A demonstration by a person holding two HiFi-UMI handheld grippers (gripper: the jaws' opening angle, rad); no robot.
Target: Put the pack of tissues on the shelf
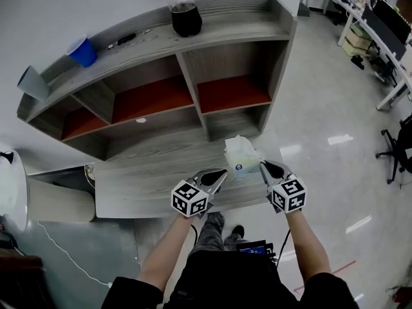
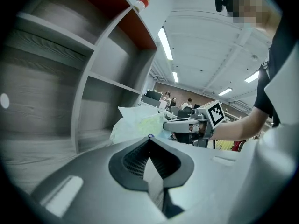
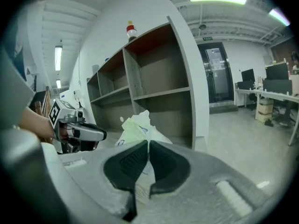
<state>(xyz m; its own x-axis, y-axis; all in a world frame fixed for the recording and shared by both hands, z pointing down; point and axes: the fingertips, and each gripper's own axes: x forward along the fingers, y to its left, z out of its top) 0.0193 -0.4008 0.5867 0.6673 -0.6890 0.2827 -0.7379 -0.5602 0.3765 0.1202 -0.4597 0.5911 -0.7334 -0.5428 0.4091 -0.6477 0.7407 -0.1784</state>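
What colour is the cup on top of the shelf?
Blue. The cup atop the shelf shows best in the head view.

Cannot see cap top of bottle (image 1: 183, 8), cropped at 12 o'clock. Cannot read print on pack of tissues (image 1: 241, 154): too small.

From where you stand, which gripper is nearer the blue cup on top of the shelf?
Left. The left gripper is below and right of the blue cup; the right gripper is farther right, across the pack of tissues.
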